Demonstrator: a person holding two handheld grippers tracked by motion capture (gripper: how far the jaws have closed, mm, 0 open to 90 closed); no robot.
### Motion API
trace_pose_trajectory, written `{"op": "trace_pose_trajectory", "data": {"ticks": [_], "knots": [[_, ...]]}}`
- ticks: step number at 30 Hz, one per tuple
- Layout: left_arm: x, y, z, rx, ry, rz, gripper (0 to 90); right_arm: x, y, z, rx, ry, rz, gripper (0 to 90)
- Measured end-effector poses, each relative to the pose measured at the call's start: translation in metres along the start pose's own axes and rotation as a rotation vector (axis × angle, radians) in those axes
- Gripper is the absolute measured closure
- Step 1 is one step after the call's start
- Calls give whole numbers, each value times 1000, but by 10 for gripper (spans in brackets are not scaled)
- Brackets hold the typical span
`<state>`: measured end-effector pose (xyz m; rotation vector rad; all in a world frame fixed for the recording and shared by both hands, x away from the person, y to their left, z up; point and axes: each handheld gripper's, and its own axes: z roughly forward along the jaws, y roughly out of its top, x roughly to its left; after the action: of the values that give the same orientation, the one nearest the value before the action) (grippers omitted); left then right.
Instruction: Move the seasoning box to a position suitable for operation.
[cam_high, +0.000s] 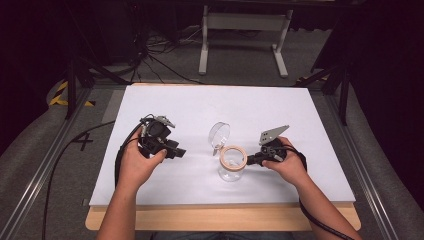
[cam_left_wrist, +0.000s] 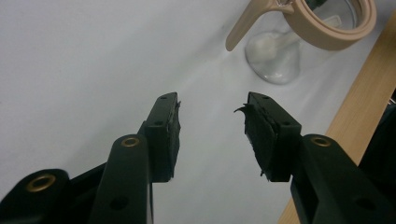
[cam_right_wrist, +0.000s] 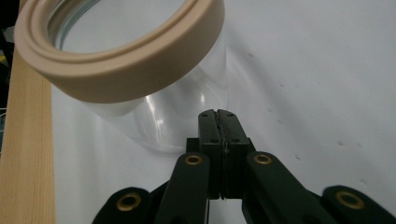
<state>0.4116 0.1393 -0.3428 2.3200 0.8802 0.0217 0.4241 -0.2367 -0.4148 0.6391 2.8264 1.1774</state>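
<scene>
A clear glass jar with a beige plastic ring around its mouth (cam_high: 232, 162) stands upright on the white table cover (cam_high: 200, 107), near the front wooden edge of the table (cam_high: 220, 217) and between the two hands. Its round clear lid (cam_high: 219, 134) is swung open and stands up behind the mouth, joined to the ring by a beige hinge arm.

The right gripper (cam_high: 251, 160) is just beside the jar, on its right. In the right gripper view its two black jaws are pressed together with nothing between them, and their tip is very close to the lower glass wall; I cannot tell if it really touches. The left gripper (cam_high: 181, 152) is well apart from the jar, and its jaws stand wide open and empty, pointing toward the jar over the bare cover.

I judge the jar is stiff but fragile, and rather light because it looks empty. The glass wall is smooth and probably slippery, so a grip there can slide. The beige ring seems the better place to take hold, since the plastic gives more friction. The open lid makes the jar a bit top-heavy at the back, so a push low on the wall may tip it or make it slide
</scene>
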Motion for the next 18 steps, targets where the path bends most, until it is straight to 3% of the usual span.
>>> {"op": "trace_pose_trajectory", "data": {"ticks": [12, 18], "knots": [[5, 9, 8, -14, -9, 1, 584, 24, 1, 3, 26, 26, -33, 900], [5, 9, 11, -10, -36, 6, 675, 34, 3, 6, 42, 43, -50, 900]]}}
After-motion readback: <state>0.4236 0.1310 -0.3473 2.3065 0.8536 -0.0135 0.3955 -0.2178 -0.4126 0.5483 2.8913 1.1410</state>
